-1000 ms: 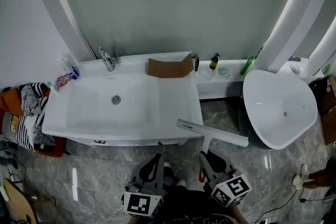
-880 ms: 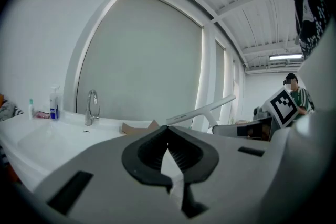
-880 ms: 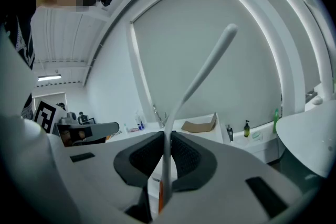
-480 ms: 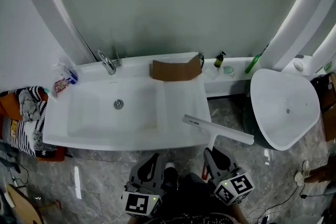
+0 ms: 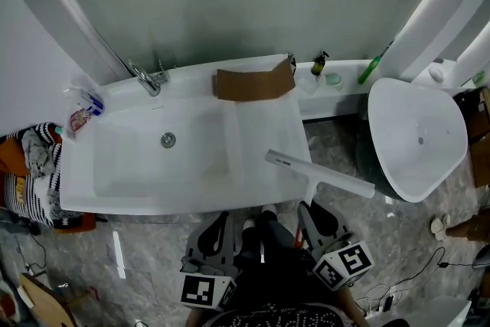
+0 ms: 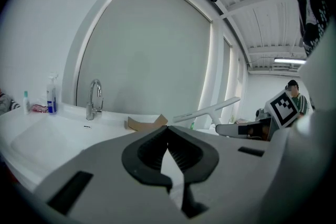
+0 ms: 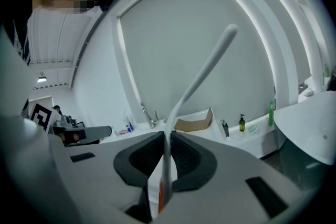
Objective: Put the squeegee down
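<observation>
A white squeegee (image 5: 319, 174) hangs in the air over the front right corner of the white washbasin counter (image 5: 264, 135), its long blade level. My right gripper (image 5: 306, 209) is shut on the squeegee's handle (image 7: 169, 140), which rises between the pads to the blade (image 7: 210, 63). My left gripper (image 5: 224, 219) hovers below the counter's front edge, its pads shut together with nothing in them (image 6: 168, 134). The squeegee (image 6: 207, 111) also shows to the right in the left gripper view.
A tap (image 5: 145, 79) stands behind the sink bowl (image 5: 153, 153). A folded cardboard piece (image 5: 253, 84) sits at the counter's back right. Bottles (image 5: 317, 65) line a ledge beside a white bathtub (image 5: 419, 138). Spray bottles (image 5: 84, 105) stand far left.
The squeegee and right gripper have shifted slightly right and toward me, staying over the counter's front right corner. My head view has tilted, so the counter sits a little lower left.
</observation>
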`<action>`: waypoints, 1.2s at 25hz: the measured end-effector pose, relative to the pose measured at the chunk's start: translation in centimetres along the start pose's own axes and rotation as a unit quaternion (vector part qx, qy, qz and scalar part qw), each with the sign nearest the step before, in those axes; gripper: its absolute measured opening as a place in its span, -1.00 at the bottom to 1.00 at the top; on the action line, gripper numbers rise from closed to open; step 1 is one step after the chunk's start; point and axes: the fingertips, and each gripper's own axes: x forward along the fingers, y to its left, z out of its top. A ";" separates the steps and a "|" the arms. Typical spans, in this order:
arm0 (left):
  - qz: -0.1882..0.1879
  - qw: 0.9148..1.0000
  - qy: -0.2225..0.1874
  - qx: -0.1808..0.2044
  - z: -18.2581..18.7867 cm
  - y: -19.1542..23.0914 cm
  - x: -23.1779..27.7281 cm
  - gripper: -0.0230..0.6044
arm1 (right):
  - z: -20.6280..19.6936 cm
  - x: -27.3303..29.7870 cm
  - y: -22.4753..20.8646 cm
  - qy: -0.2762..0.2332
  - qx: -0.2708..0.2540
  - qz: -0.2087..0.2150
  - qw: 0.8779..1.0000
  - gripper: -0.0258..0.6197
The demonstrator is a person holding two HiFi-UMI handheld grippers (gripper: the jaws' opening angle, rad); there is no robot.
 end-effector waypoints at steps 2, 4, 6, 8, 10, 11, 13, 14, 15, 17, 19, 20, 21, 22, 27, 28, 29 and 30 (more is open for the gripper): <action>-0.001 1.000 0.001 0.000 0.1 0.0 0.6 -0.91 | 0.0 0.4 -0.3 0.002 0.000 0.001 1.000 -0.75; -0.001 1.000 0.000 0.002 0.3 0.0 1.4 -0.91 | 0.2 1.0 -0.9 0.005 0.001 0.002 1.000 -0.75; 0.002 1.000 -0.001 0.002 0.7 0.1 2.4 -0.91 | 0.6 1.7 -1.6 0.008 0.002 0.005 1.000 -0.75; 0.005 1.000 -0.003 -0.002 1.3 0.2 3.4 -0.91 | 1.2 2.6 -2.3 0.011 0.002 0.010 1.000 -0.75; 0.011 1.000 -0.005 -0.005 1.8 0.3 4.4 -0.91 | 1.7 3.5 -3.0 0.014 0.002 0.016 1.000 -0.75; 0.014 1.000 -0.005 -0.007 2.1 0.4 4.9 -0.91 | 2.0 4.0 -3.3 0.015 0.003 0.019 1.000 -0.75; 0.020 1.000 -0.007 -0.008 2.5 0.5 5.8 -0.91 | 2.5 4.9 -4.1 0.015 0.004 0.026 1.000 -0.75; 0.023 1.000 -0.008 -0.007 2.7 0.6 6.3 -0.91 | 2.8 5.4 -4.5 0.015 0.004 0.030 0.999 -0.75; 0.026 1.000 -0.010 -0.005 2.8 0.6 6.8 -0.91 | 3.0 5.8 -4.8 0.016 0.004 0.034 0.999 -0.75; 0.032 0.999 -0.012 -0.004 3.0 0.7 7.7 -0.91 | 3.2 6.5 -5.5 0.019 0.005 0.043 0.999 -0.75; 0.036 0.999 -0.016 -0.004 3.3 0.6 8.7 -0.91 | 3.3 7.2 -6.2 0.022 0.008 0.053 0.998 -0.75; 0.037 0.999 -0.017 -0.004 3.3 0.5 9.1 -0.91 | 3.4 7.5 -6.4 0.025 0.009 0.058 0.998 -0.75; 0.038 0.999 -0.017 -0.006 3.3 0.3 9.5 -0.91 | 3.4 7.7 -6.6 0.028 0.009 0.062 0.998 -0.75; 0.039 0.999 -0.016 -0.007 3.2 0.1 9.9 -0.91 | 3.4 7.9 -6.9 0.031 0.009 0.066 0.997 -0.75; 0.039 0.999 -0.029 0.008 4.0 -0.3 11.7 -0.91 | 3.6 8.4 -8.1 0.038 0.016 0.071 0.997 -0.75; 0.040 0.999 -0.027 0.009 4.1 -0.4 11.8 -0.91 | 3.6 8.3 -8.3 0.038 0.017 0.071 0.997 -0.75; 0.041 0.999 -0.025 0.010 4.1 -0.5 11.9 -0.91 | 3.6 8.3 -8.5 0.039 0.018 0.070 0.997 -0.75; 0.040 0.999 -0.025 0.011 4.3 -0.7 12.2 -0.91 | 3.8 8.4 -8.7 0.040 0.017 0.069 0.997 -0.75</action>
